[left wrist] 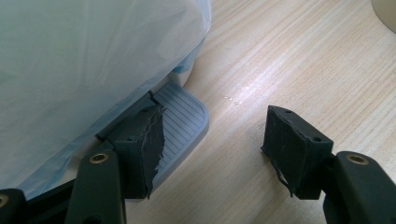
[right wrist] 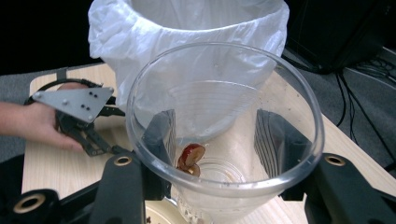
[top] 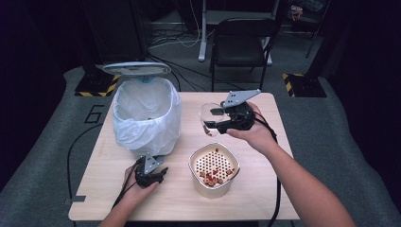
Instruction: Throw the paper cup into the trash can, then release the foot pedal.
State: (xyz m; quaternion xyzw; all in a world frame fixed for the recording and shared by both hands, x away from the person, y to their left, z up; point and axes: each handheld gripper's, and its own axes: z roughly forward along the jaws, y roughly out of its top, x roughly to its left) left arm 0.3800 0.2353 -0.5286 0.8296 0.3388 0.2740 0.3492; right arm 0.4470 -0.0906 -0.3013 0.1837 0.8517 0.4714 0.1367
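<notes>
**A:** Start with the high view. What's on the table?

**B:** A wooden table (top: 265,189). At its far left stands a pedal bin (top: 147,113) lined with a white bag, lid up. Near the middle sits a cream container (top: 213,171) with a perforated insert and some reddish bits on it. The right gripper (top: 218,124) is held above the table, just beyond that container, clamped on a clear plastic cup (top: 209,119) tipped on its side, mouth toward the bin. The left gripper (top: 161,172) is low at the near left, by the bin's foot.

**A:** And the left gripper view?

**B:** Its jaws stand apart with nothing between them. The left jaw rests on the bin's grey ribbed pedal (left wrist: 184,119); the right jaw is over bare wood. The white bag (left wrist: 84,65) bulges just above the pedal.

**A:** So it grips nothing?

**B:** Nothing; it only presses down on the pedal.

**A:** The right gripper view?

**B:** The cup (right wrist: 224,126) sits between the two jaws, pads pressed against its wall on either side. A reddish piece of fruit (right wrist: 191,156) clings inside, near the bottom. Beyond the cup's rim is the bin's open bag (right wrist: 187,28), and at the left the other hand (right wrist: 32,123) with its gripper at the bin's base.
</notes>
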